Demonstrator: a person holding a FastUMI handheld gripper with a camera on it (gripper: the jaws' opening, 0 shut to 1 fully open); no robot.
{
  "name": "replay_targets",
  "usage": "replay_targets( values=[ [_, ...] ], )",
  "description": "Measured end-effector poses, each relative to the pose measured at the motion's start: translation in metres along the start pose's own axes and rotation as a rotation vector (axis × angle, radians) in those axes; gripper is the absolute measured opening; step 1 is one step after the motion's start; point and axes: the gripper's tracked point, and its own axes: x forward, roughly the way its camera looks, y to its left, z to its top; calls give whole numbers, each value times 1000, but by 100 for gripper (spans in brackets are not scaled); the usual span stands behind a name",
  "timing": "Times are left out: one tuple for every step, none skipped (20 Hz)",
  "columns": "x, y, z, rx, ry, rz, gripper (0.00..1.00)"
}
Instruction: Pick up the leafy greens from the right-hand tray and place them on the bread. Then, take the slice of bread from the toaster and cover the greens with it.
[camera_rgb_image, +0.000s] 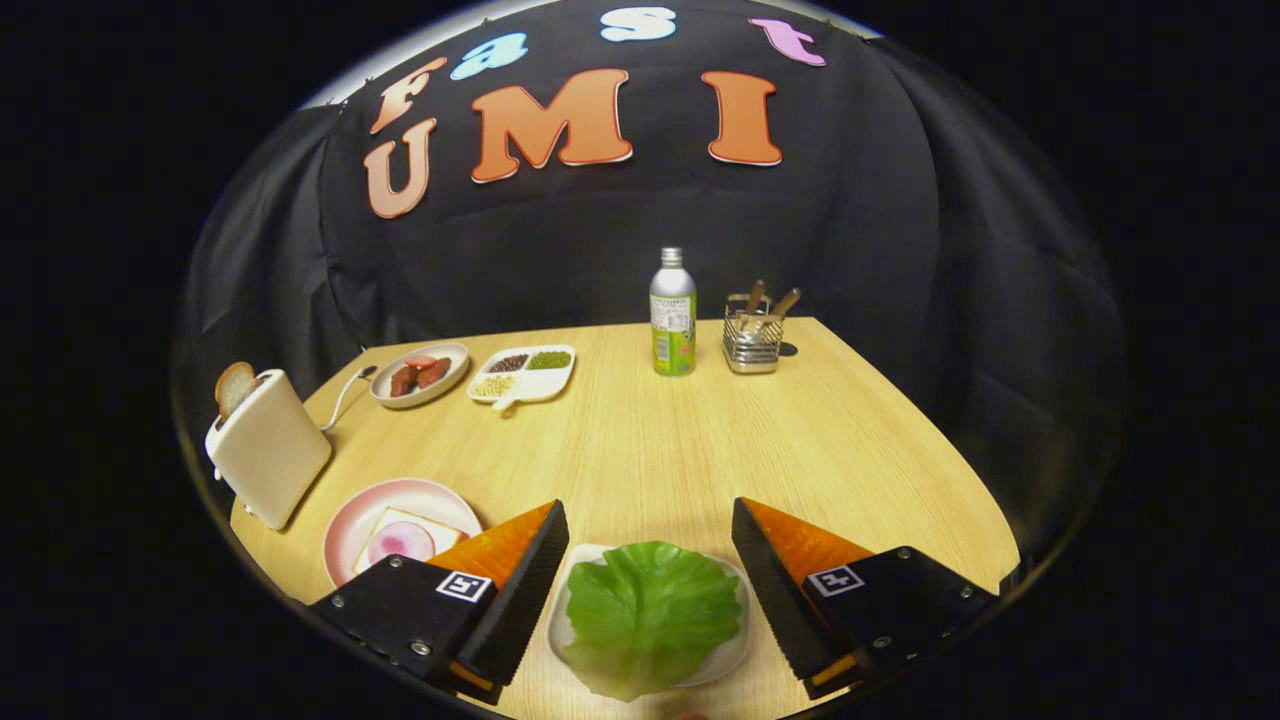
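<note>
Wooden table (640, 440) carries all items. Gripper (650, 525) is spread wide and grips nothing; the lettuce leaf (650, 612) lies on a white tray (735, 655) between its fingers. Beside the fingers, a pink plate (350, 520) holds bread (400, 535). Beyond it, the toaster (268, 448) holds a bread slice (234, 388).

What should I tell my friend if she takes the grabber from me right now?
Gripper: open, fingers spread on either side of the leafy greens, not pressing them.
Greens: lying on their white tray, between the fingers.
Bread: on the pink plate, beyond the left finger, with a pink slice on top and no greens yet.
Toaster: past the pink plate, with a bread slice sticking out of the top.
Done: gripper lined up over the greens.
Left: close on the greens, lay them on the bread, then fetch the toaster slice and cover them.
</note>
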Motion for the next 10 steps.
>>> replay_targets(
  values=[
    [2,-1,-6,-7,28,-7,99],
    [1,0,-15,-11,52,-2,99],
    [0,4,-22,-12,82,14,99],
    [-2,7,-29,-7,105,34,99],
    [-2,10,-33,-3,123,47,99],
    [-3,9,-37,-3,139,48,99],
    [-2,7,-41,-6,155,44,99],
    [0,7,-48,-14,173,36,99],
    [1,7,-54,-22,191,31,99],
    [2,8,-59,-31,207,28,99]
  ],
)
